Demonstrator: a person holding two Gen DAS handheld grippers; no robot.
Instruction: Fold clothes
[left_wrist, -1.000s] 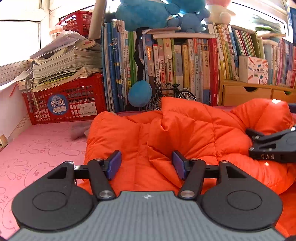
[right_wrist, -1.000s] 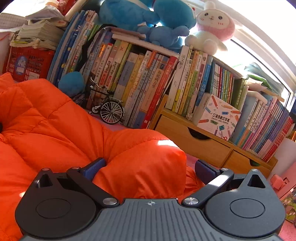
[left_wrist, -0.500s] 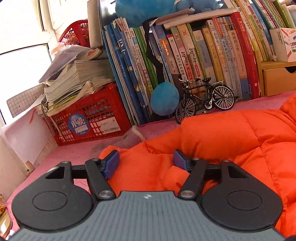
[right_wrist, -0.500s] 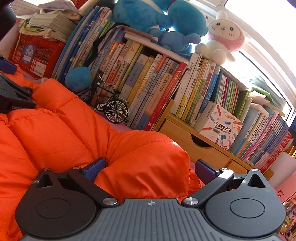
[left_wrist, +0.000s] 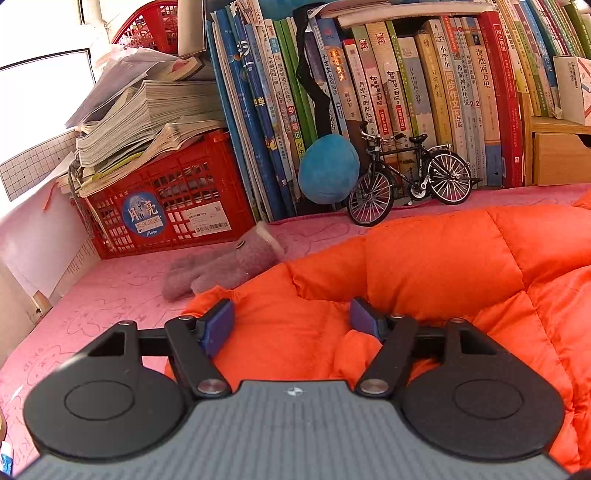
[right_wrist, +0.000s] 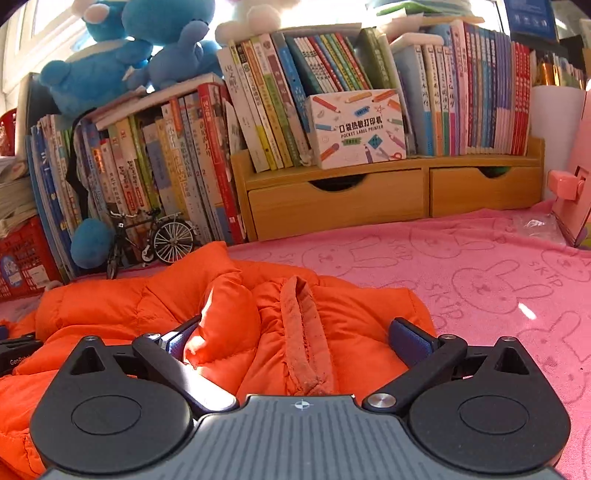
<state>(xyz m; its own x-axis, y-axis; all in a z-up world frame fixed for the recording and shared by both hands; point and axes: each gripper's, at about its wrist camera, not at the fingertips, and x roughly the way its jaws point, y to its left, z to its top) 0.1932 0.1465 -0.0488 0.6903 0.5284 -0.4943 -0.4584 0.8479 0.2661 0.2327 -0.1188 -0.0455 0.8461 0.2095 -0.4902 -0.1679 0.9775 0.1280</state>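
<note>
an orange puffer jacket (left_wrist: 424, 266) lies bunched on a pink rabbit-print cloth (right_wrist: 491, 273) in front of a row of books (left_wrist: 388, 92). the left gripper (left_wrist: 291, 321) stands with jaws spread wide, jacket fabric between its blue pads (left_wrist: 219, 325). the right gripper (right_wrist: 291, 341) is likewise parted, straddling a fold with a rough orange strip. a grey mitten (left_wrist: 221, 269) lies just beside the jacket's edge, near a red crate (left_wrist: 166, 206) and a model bicycle (left_wrist: 410, 177).

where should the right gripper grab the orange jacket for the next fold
Probably the puffy edge beside the ribbed strip of the jacket, coming from the near side: it bulges up between the open right gripper fingers, so they can pinch it.
</note>
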